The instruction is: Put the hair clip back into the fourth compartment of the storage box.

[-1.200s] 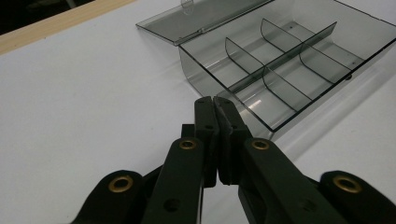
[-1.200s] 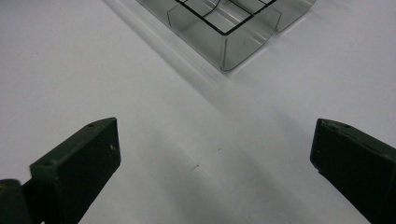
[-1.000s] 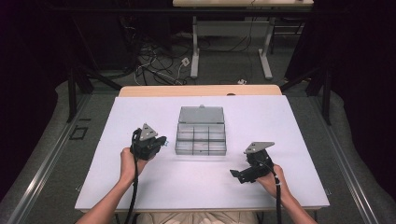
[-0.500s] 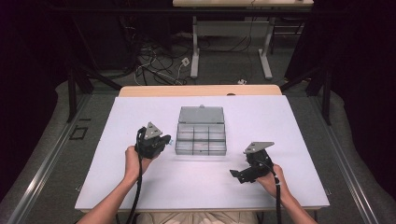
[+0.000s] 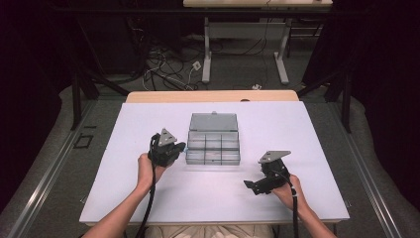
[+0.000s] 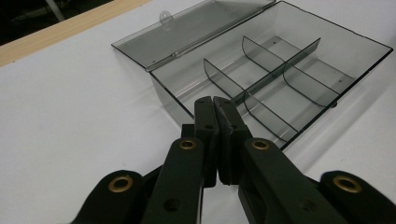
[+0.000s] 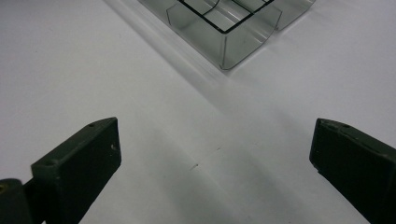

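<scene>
A clear smoke-grey compartment box lies open at the middle of the white table, its lid folded back flat behind it. In the left gripper view the box has several empty compartments divided by curved partitions. My left gripper sits just left of the box, jaws shut with nothing between them; its tips hover by the box's near left wall. My right gripper rests low on the table to the front right of the box, jaws open wide, nothing between the fingers. A corner of the box shows ahead.
A wooden strip borders the table's far edge. Beyond it, cables lie on the floor and the legs of another desk stand. Bare white surface lies around both hands.
My left gripper has drifted slightly right, closer to the box's left side. The right gripper has stayed put.
</scene>
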The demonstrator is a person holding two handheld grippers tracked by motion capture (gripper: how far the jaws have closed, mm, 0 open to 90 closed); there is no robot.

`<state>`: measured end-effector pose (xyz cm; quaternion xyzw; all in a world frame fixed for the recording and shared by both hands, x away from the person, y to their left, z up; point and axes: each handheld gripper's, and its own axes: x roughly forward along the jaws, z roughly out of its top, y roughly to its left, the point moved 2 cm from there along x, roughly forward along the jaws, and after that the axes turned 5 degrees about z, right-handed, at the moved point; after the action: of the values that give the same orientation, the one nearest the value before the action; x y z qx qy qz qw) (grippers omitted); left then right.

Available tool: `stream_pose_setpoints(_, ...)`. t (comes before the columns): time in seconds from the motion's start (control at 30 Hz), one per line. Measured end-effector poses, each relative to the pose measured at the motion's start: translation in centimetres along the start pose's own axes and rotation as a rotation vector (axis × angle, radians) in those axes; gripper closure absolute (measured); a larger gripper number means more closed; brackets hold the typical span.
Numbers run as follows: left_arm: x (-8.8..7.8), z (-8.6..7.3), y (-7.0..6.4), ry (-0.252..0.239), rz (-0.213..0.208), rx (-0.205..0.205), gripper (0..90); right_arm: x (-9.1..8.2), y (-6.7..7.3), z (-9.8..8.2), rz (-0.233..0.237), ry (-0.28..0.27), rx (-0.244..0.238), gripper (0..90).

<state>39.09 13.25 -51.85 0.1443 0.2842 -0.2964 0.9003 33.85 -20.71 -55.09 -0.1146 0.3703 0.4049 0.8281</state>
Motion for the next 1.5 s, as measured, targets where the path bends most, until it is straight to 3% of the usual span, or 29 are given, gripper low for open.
stream_pose_setpoints(0.6,1.1,0.6,-0.4,-0.034,-0.019,-0.009,89.2,-0.1,0.0,0.0,-0.004,-0.002,-0.001,1.6)
stream_pose_setpoints(1.5,3.4,0.8,-1.7,0.003,-0.043,0.023,89.1,-0.1,0.0,0.0,-0.003,0.008,-0.003,1.6)
